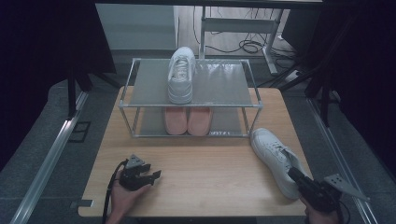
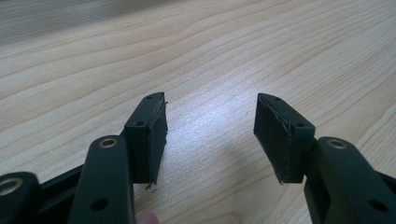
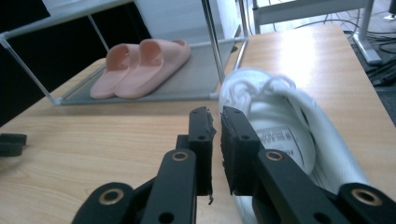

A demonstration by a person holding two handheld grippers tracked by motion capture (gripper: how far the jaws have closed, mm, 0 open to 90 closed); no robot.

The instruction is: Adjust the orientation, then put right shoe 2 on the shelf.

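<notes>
In the high view, a white sneaker [image 1: 277, 158] lay at the lower right of the table [image 1: 205, 172], its long axis running from the rack [image 1: 189, 105] down toward our right gripper [image 1: 299, 176], which sat at its heel. Our left gripper [image 1: 152, 176] rested well apart at lower left.

In the left gripper view, the jaws stood wide apart over bare wood.

In the right gripper view, our jaws stood nearly together, a narrow gap between them, nothing clamped; the sneaker's heel collar [image 3: 299, 135] lay just right of them, pink slippers [image 3: 140, 65] beyond.
</notes>
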